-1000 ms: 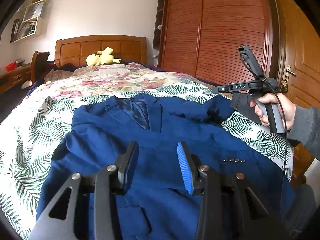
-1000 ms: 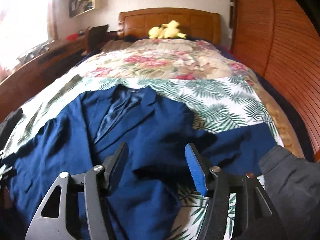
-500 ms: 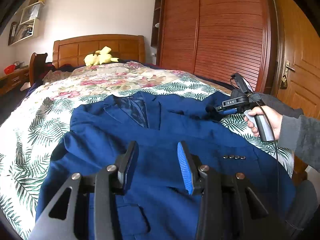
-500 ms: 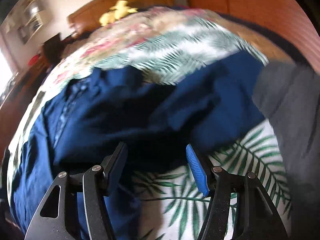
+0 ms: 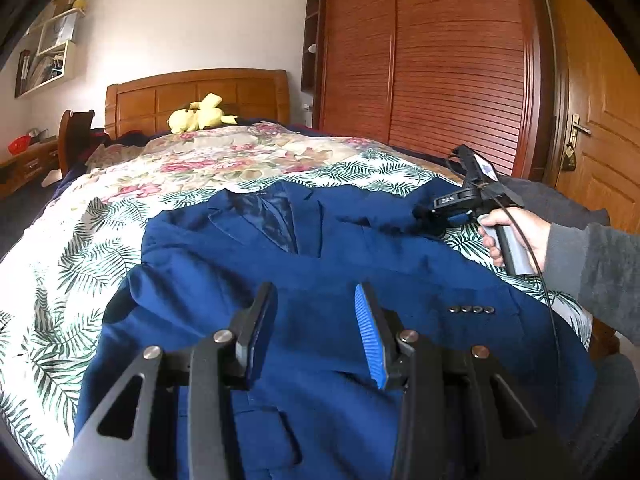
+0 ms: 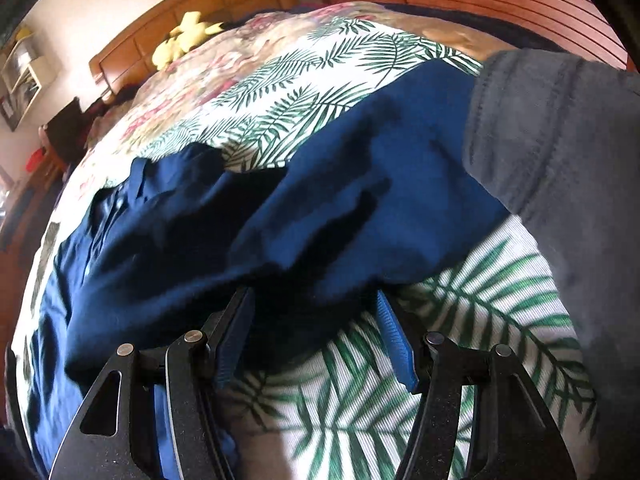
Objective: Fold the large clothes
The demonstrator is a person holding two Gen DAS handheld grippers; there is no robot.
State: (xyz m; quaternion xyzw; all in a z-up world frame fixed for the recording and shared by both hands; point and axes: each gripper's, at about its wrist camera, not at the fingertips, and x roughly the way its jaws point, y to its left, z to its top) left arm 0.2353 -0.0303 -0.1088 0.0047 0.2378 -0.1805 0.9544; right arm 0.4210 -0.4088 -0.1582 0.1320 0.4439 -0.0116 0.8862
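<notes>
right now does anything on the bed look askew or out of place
The blue suit jacket isn't flat: its sleeve by the right gripper is rumpled and bunched, and a dark grey garment overlaps its end. Otherwise nothing stands out.

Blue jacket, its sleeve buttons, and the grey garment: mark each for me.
blue jacket point(image 5: 328, 264): left wrist view, chest panel.
sleeve buttons point(image 5: 471, 309): left wrist view, middle of the row.
grey garment point(image 6: 560, 152): right wrist view, its upper fold.

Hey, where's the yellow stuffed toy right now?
The yellow stuffed toy lies at the head of the bed, against the wooden headboard, far behind the blue jacket.
</notes>
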